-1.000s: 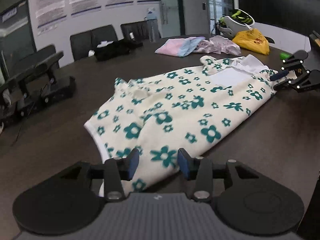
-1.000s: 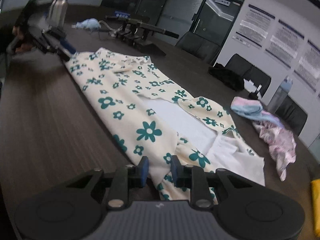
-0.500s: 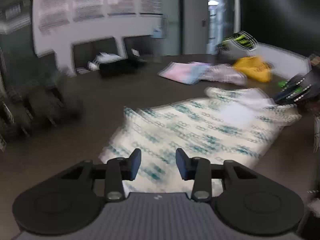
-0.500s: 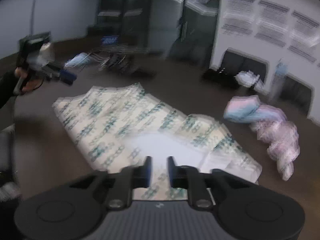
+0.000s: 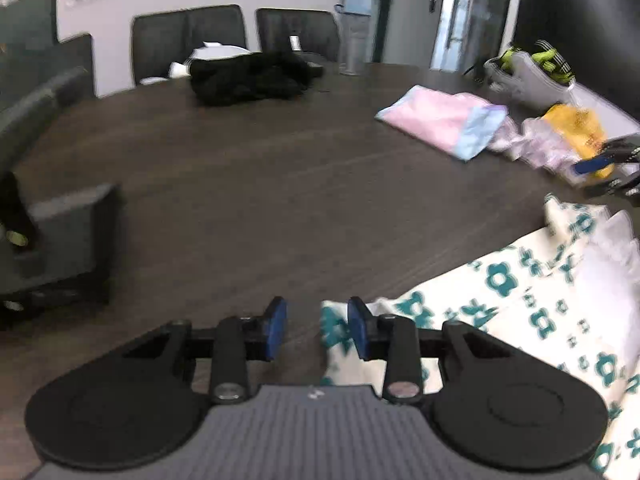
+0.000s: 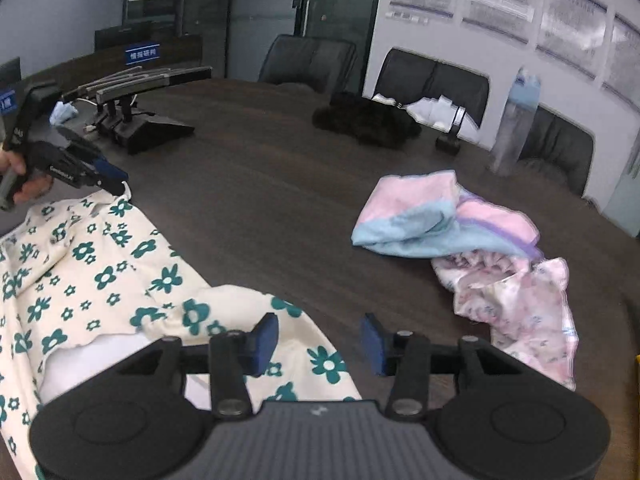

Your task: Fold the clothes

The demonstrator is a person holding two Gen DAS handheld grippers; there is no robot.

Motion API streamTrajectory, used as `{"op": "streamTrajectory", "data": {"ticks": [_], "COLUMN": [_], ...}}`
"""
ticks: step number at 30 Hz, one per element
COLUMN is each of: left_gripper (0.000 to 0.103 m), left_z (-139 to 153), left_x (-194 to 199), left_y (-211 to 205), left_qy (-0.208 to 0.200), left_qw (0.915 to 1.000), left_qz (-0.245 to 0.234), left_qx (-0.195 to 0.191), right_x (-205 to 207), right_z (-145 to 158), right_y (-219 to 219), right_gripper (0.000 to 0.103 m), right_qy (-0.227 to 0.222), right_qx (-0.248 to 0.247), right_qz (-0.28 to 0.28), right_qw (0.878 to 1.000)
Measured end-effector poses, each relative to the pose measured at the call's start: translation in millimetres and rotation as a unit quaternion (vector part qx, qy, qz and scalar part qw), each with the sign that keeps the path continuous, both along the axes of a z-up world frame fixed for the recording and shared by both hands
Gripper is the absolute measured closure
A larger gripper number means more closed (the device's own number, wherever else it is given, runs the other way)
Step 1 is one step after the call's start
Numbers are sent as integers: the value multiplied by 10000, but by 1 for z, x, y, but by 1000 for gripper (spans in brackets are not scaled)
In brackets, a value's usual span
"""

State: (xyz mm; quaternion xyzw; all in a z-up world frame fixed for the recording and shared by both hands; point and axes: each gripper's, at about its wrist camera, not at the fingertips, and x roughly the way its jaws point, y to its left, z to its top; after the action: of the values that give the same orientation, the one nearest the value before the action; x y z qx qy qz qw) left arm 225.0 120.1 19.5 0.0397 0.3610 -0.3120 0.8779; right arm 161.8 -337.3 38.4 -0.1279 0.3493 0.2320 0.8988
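A cream garment with teal flowers (image 5: 532,312) lies flat on the dark wooden table (image 5: 260,200). It also shows in the right wrist view (image 6: 104,276). My left gripper (image 5: 316,326) is open and empty just above the garment's far corner, whose edge lies between the fingers. It appears at the left of the right wrist view (image 6: 100,176). My right gripper (image 6: 320,338) is open and empty over the garment's other far corner, beside its white inner lining (image 6: 228,300). It shows at the right edge of the left wrist view (image 5: 612,168).
A pink and blue folded cloth (image 6: 432,216) and a pale floral cloth (image 6: 516,304) lie to the right. A black bundle (image 5: 248,76), a water bottle (image 6: 516,116), a yellow bag (image 5: 576,132), a black stand (image 6: 136,116) and chairs (image 5: 188,36) ring the table.
Both grippers swung from the garment's near edge across to its far edge. The right gripper opened wide; it was nearly shut before. The garment stays flat.
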Motion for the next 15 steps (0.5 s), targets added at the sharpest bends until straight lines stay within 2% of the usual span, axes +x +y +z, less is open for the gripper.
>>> {"op": "streamTrajectory", "data": {"ticks": [3,7,9,11,12,13,14,15], "left_gripper": [56,51,46,46,51,71,84,87], "left_z": [-2,-3,-3,-4,-4,-5,-5,-5], "left_x": [3,13,19,24,24,23,20,16], "left_y": [3,-2,-4,-7,-11,-16,-19,-23], "left_qy": [220,484,615,746,699,623,535,443], "left_qw": [9981,9954,9936,9915,9931,9953,9965,9973], "left_qz": [-327,-464,-533,-601,-562,-519,-516,-524], "left_qx": [-467,-679,-783,-886,-757,-531,-385,-270], "right_x": [13,29,32,30,29,27,22,18], "right_z": [-11,-27,-34,-34,-34,-34,-31,-29], "right_y": [-5,-9,-10,-13,-14,-15,-16,-16], "right_gripper": [57,57,61,94,94,98,101,101], "right_qy": [295,708,822,772,747,706,624,541], "right_qx": [75,79,66,149,190,206,158,110], "right_qz": [170,325,354,401,425,446,462,477], "right_qw": [9994,9969,9960,9961,9961,9963,9969,9973]}}
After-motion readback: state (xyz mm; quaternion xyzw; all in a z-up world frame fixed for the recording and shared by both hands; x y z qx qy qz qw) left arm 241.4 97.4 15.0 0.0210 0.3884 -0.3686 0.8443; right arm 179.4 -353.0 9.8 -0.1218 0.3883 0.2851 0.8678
